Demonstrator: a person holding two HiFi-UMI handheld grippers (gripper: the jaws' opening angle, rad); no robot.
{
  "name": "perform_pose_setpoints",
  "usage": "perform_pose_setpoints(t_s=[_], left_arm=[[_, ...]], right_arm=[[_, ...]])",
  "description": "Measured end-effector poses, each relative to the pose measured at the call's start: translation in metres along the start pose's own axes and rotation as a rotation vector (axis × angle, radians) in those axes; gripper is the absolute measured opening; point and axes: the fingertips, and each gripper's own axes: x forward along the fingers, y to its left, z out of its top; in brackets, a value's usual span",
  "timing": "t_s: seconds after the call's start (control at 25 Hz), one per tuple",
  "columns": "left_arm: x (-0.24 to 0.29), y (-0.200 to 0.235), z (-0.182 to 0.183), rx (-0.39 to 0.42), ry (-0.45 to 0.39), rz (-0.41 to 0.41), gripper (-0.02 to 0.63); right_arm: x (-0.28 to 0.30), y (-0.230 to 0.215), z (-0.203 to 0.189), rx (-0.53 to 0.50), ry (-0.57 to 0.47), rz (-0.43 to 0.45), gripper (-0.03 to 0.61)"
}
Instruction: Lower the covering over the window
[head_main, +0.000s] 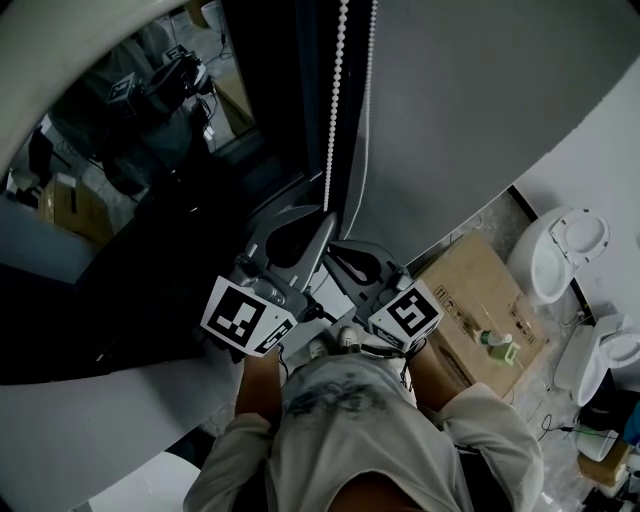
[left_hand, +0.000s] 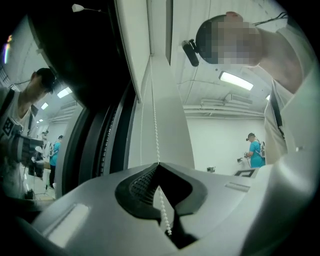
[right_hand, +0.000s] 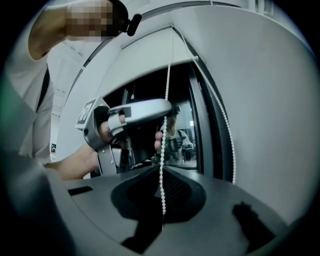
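Left tool (head_main: 325, 215): jaws closed on bead chain (head_main: 335, 100), the upper grip. Right tool (head_main: 337, 250): jaws closed on the same chain, just below. Chain hangs beside dark window pane (head_main: 150, 130). Pale blind (right_hand: 145, 60) covers the pane's top; glass below it is bare.
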Motion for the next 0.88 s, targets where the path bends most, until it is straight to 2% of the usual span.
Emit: perform_pose_setpoints(t_s=[0.24, 0.56, 0.68, 0.88], left_arm=[[-0.007, 0.000, -0.031, -0.044, 0.052, 0.010, 0.009], [-0.014, 0.001, -0.069, -0.090, 0.126, 0.028, 0.009], [-0.016, -0.001, -0.087, -0.109, 0.160, 0.023, 0.009], [-0.020, -0.008, -0.107, -0.141, 0.193, 0.013, 0.009]], right_arm=[[-0.012, -0.008, 0.015, -0.008, -0.040, -0.024, 0.018], [-0.027, -0.017, 0.052, -0.012, -0.144, -0.054, 0.021], [-0.025, -0.019, 0.062, -0.029, -0.165, -0.052, 0.080], [-0.021, -0.022, 0.073, -0.044, -0.184, -0.049, 0.108]])
